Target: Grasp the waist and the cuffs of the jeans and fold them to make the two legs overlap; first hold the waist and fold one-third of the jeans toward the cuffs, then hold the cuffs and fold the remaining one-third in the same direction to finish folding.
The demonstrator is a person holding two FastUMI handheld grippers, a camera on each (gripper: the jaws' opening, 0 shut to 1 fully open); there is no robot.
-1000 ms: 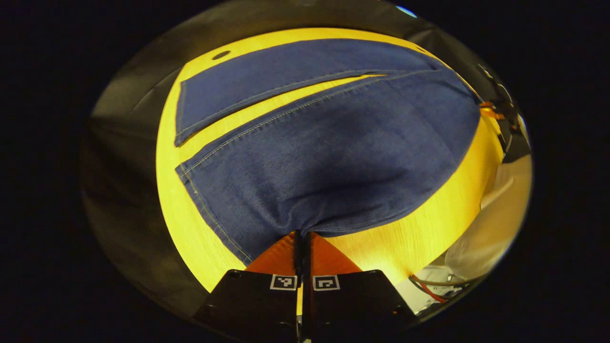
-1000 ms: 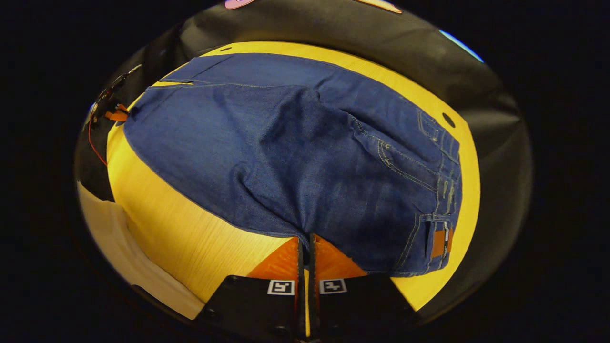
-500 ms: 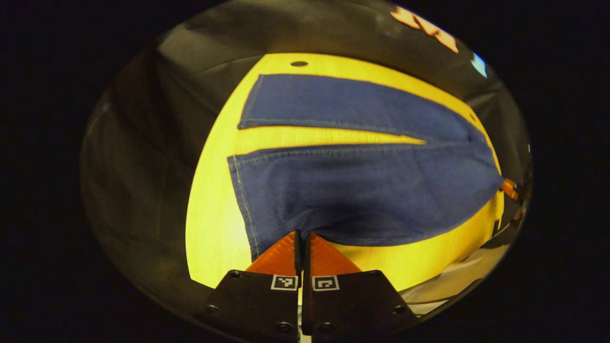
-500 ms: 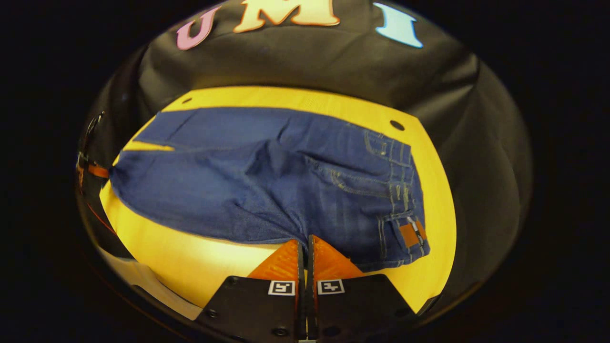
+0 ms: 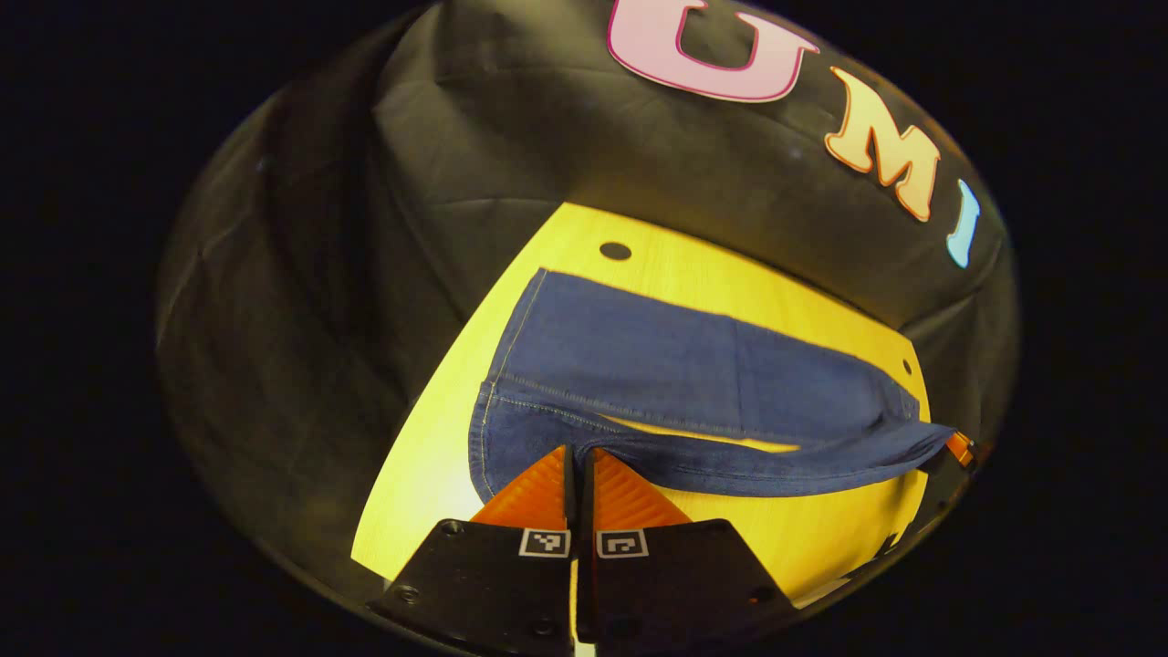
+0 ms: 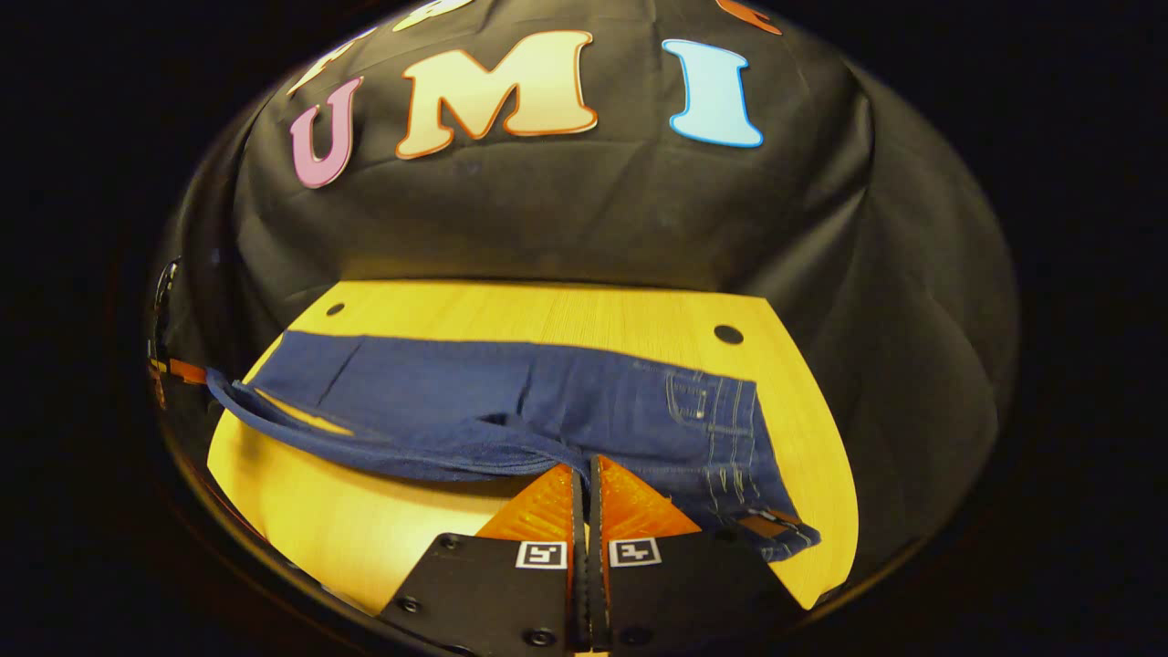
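Holding the near leg of the jeans off the surface, you are pinching denim in both claws. The left claw is closed on the leg edge close to the cuff; the right claw is closed on the same edge closer to the waist. Between the two grips the lifted edge is hanging as a taut band above the surface, while the far leg is lying flat beyond it. This hold appears intended to carry the near leg over the far one so the legs overlap before the thirds are folded.

In the left gripper view, the other claw is showing at the far end of the raised band. The exact amount of cloth between each pair of fingers is hidden by the fingers themselves. The waist end of the jeans is cut off in the left gripper view, and the cuff end is hard to make out in the right gripper view. Whether the lifted layer is one leg alone or also part of the seat cannot be told.
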